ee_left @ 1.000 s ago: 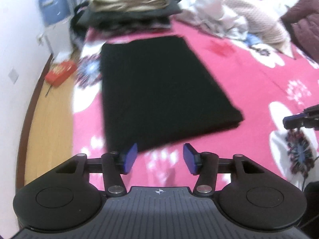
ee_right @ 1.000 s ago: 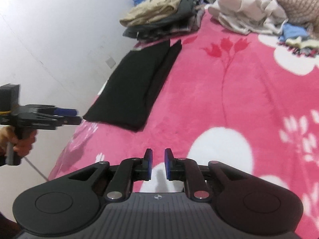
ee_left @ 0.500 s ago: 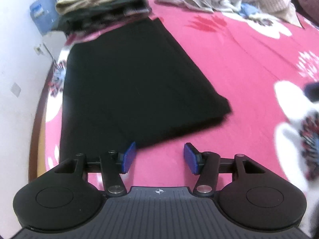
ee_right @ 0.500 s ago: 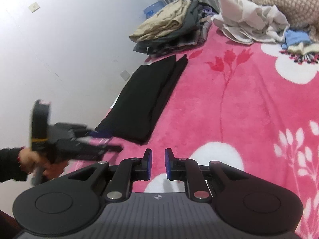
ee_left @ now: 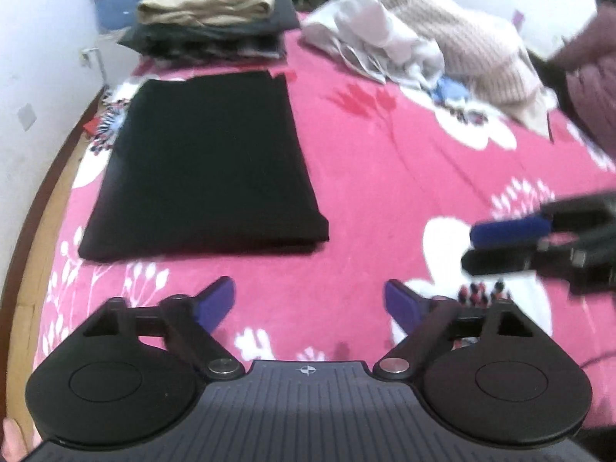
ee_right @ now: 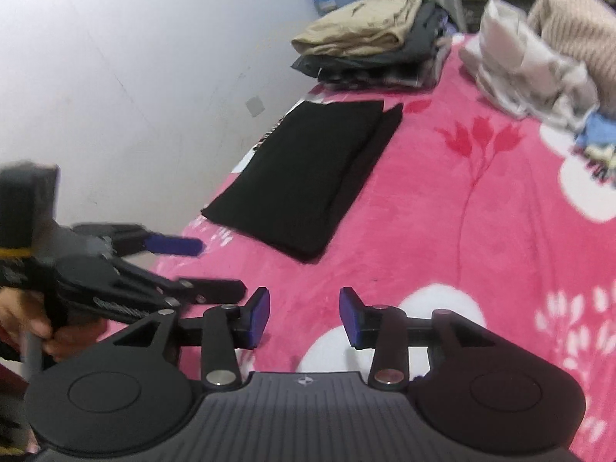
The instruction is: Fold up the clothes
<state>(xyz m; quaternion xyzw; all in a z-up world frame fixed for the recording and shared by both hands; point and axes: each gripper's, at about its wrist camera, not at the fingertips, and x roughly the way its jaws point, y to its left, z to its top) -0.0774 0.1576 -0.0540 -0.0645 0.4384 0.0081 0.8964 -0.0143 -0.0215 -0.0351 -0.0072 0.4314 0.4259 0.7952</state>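
Just ahead of both empty, newly spread hand-held grippers (ee_left: 310,300) (ee_right: 304,315) lies the folded black garment (ee_left: 208,161).

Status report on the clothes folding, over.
Both grippers, left and right, empty, jaws just opening. Black garment lies folded flat on the pink blanket, untouched. Nothing between the grippers and it.

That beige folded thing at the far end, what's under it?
The beige garment tops a stack of dark folded clothes on the pink blanket. How many lie beneath is hidden.

Bare pink blanket (ee_left: 385,200) between folded black garment (ee_left: 208,165) and unfolded heap (ee_left: 415,50)
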